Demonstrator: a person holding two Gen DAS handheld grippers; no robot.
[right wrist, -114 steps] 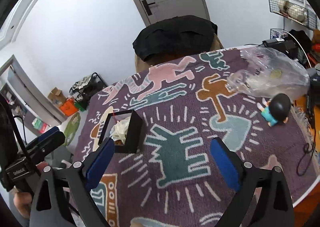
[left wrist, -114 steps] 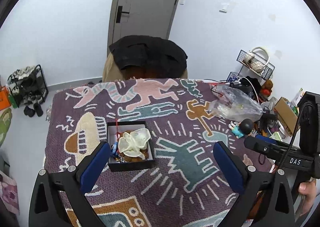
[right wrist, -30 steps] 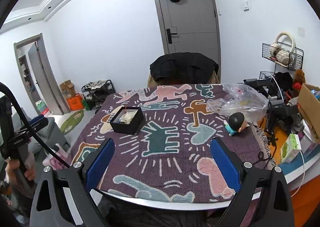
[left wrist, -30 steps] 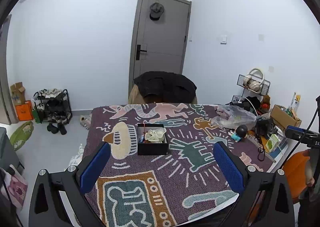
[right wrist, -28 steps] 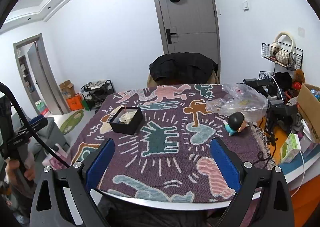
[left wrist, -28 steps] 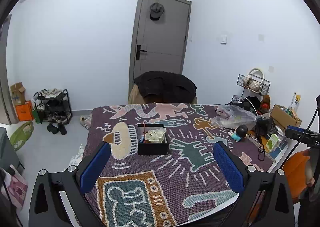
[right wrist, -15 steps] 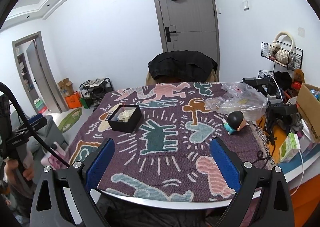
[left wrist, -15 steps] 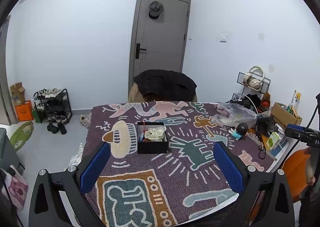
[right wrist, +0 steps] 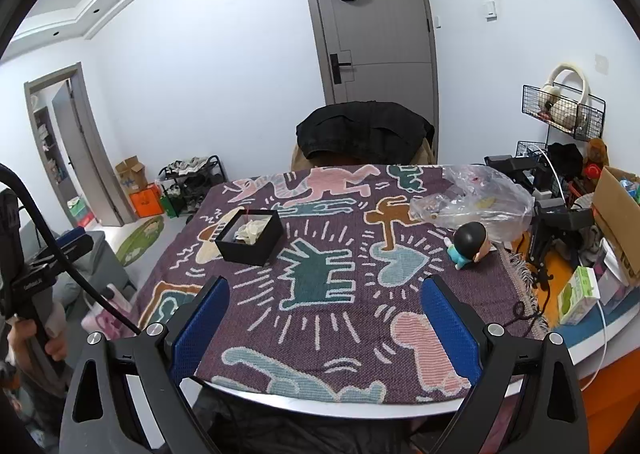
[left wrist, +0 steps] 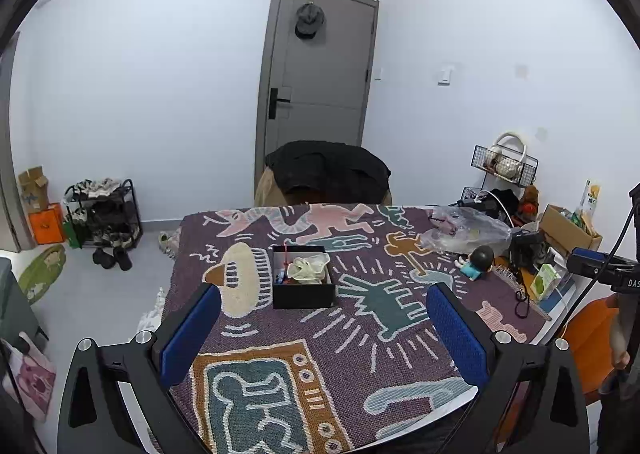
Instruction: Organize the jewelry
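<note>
A black open jewelry box [left wrist: 303,282] stands on the patterned purple table cover [left wrist: 320,358], holding a pale crumpled bag, a red string and small pieces. It also shows in the right wrist view [right wrist: 250,238] at the table's left. My left gripper [left wrist: 325,328] is open and empty, held back above the near table edge, well short of the box. My right gripper [right wrist: 325,320] is open and empty, held over the near edge, to the right of the box and far from it.
A clear plastic bag [right wrist: 478,196] and a small black-haired figurine [right wrist: 470,244] lie at the table's right. A chair draped with a black jacket [left wrist: 326,174] stands behind the table. Clutter and cables [right wrist: 560,222] crowd the right side. A shoe rack [left wrist: 104,214] stands left.
Since 3.8 s ago both grippers have pulled far back and up from the box. Over the last second the view has barely shifted; both stay open.
</note>
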